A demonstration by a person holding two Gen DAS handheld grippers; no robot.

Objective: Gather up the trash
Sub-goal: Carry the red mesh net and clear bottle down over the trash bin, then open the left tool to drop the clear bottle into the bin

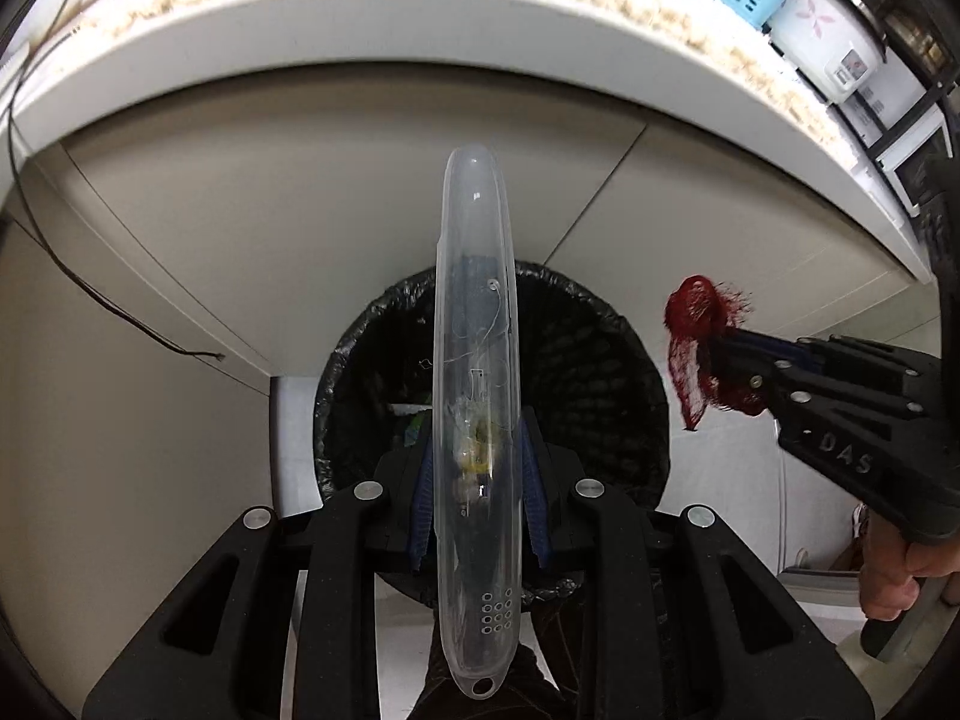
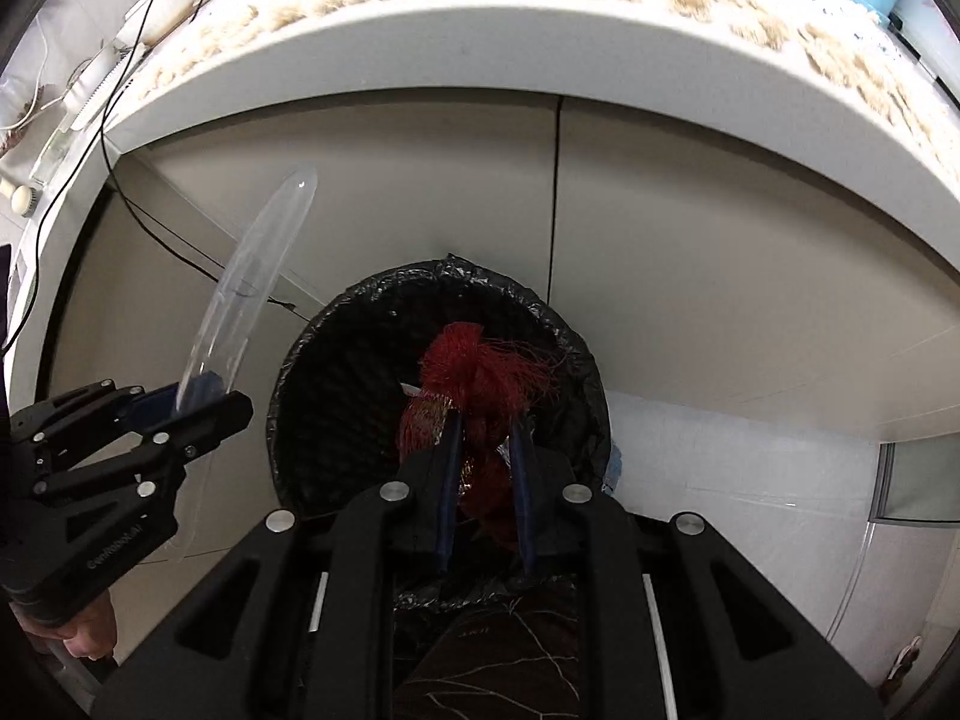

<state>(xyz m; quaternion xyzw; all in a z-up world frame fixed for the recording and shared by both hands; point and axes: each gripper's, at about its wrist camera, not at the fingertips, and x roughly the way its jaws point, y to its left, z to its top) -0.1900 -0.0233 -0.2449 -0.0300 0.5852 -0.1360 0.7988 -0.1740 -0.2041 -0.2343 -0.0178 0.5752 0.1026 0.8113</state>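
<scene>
Overhead, the pale counter (image 2: 420,54) curves above a black-lined trash bin (image 2: 336,348). Left tool (image 1: 477,480) clamps a clear plastic case (image 1: 477,324) upright before the bin; right tool (image 2: 486,438) pinches a red mesh bundle (image 2: 474,372) over its mouth.

Clear glossy plastic lid (image 1: 475,396); frayed red mesh netting (image 2: 480,372), rough and stringy; crinkled shiny black bin liner (image 2: 360,312); smooth matt white table (image 1: 372,36) edge above it.
</scene>
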